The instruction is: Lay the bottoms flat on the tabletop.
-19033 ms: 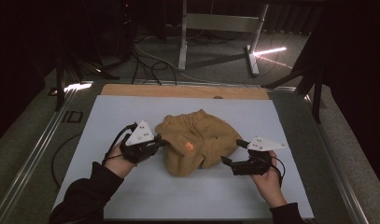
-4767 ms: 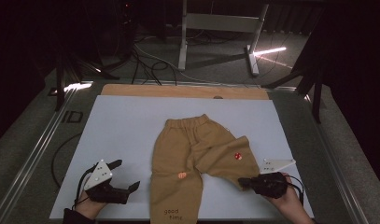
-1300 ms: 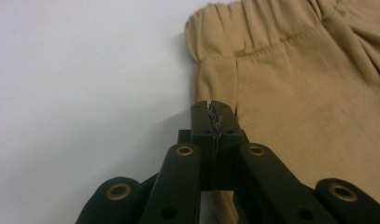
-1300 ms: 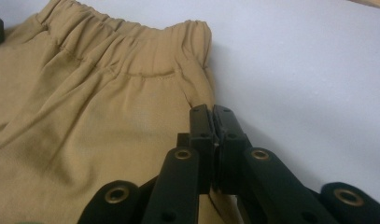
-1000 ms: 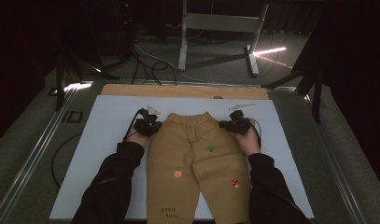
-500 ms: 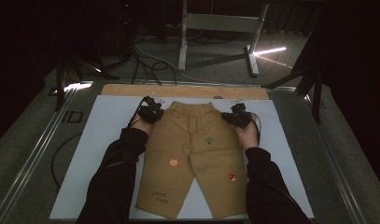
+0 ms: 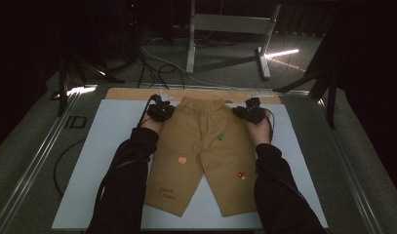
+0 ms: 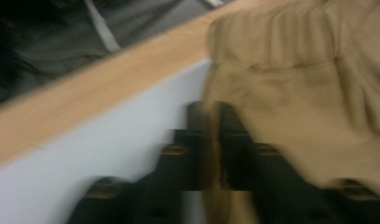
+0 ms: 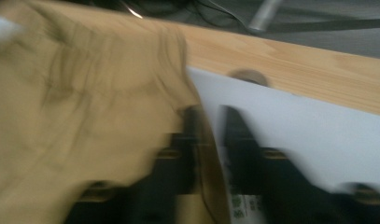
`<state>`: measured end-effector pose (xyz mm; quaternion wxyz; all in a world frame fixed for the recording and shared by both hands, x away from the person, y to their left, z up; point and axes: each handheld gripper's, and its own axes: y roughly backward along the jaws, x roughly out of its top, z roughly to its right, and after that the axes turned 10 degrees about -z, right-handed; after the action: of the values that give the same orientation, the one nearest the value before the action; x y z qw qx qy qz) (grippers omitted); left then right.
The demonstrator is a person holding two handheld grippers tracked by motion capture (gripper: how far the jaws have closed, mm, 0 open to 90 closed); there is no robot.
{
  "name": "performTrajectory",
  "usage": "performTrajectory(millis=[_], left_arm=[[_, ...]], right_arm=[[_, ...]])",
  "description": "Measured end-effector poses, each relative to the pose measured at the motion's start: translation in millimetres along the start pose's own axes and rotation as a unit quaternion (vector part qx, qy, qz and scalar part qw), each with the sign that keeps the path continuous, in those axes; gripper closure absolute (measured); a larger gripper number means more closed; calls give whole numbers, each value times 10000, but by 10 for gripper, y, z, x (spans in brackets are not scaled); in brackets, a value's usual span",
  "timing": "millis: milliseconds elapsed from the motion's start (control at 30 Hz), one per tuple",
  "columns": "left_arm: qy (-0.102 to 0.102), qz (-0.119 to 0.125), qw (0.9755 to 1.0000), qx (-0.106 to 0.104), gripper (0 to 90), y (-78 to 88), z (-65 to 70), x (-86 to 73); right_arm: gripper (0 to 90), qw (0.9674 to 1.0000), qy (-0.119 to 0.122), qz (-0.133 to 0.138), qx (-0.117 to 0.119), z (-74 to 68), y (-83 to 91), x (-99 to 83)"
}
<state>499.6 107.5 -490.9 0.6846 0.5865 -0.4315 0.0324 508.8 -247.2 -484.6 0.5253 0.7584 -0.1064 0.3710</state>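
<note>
Trousers [image 7: 201, 151] now lie flat, pulled up toward the table's [image 7: 108, 146] far edge.
Your left gripper [image 7: 160, 111] and right gripper [image 7: 249, 113] have just been opening, waistband cloth between loosened jaws; draw back gently.

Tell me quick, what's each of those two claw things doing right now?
Left gripper: jaws just opening, trousers' waistband edge between them.
Right gripper: jaws just opening, fabric edge between them too.

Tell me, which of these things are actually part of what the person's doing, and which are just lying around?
In use:
- tan trousers, spread flat on the white mat
- left gripper at one waistband corner, jaws just opening with the cloth edge between them
- right gripper at the other corner, likewise

Just lying about:
- metal stand behind the table
- cables on the floor
</note>
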Motion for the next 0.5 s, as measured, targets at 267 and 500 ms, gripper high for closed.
performTrajectory(millis=[267,500], left_arm=[[96,-6,9989,-449,136,107,46,-32],[30,139,9969,-768,12,302,44,-98]], right_arm=[[164,9995,106,-169,258,-55,-36,-45],[98,9979,407,-163,480,-182,53,-82]])
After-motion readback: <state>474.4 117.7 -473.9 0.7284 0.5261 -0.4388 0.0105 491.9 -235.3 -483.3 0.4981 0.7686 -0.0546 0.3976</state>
